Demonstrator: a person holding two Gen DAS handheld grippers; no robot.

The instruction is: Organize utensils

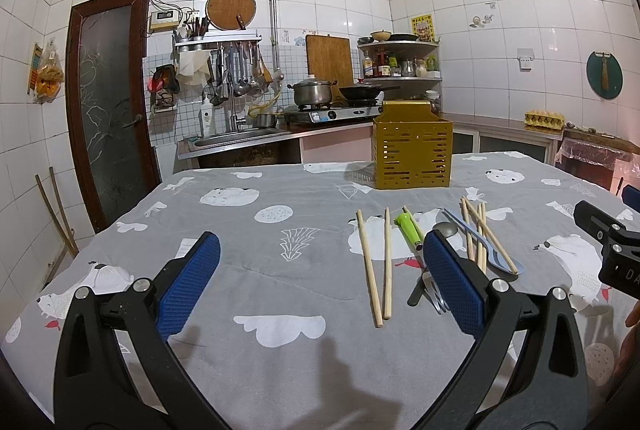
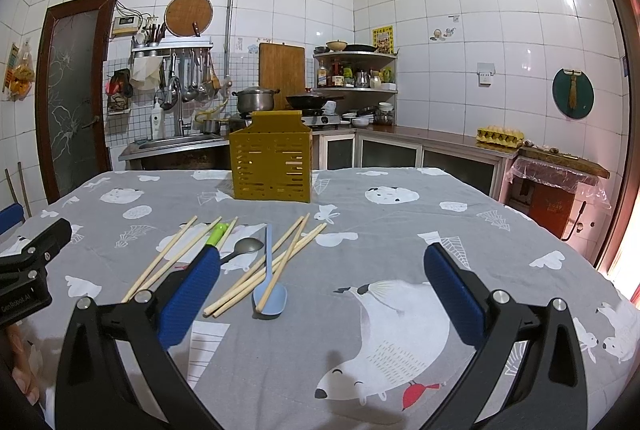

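Starting from the left, our left gripper [image 1: 320,270] hangs above the grey cloth [image 1: 240,310] with its jaws spread wide and nothing between them. Just to its right lie two wooden chopsticks [image 1: 376,266], side by side and nearly touching at the near ends; we judge these the easiest first pick. Next come the green-handled tool [image 1: 408,230], a metal spoon [image 2: 246,246], then crossed chopsticks [image 2: 276,262] over the blue spoon [image 2: 269,294]. The yellow slotted holder [image 2: 271,165] stands upright further back. Our right gripper [image 2: 322,282] is likewise spread and empty. We should pinch each stick mid-length.
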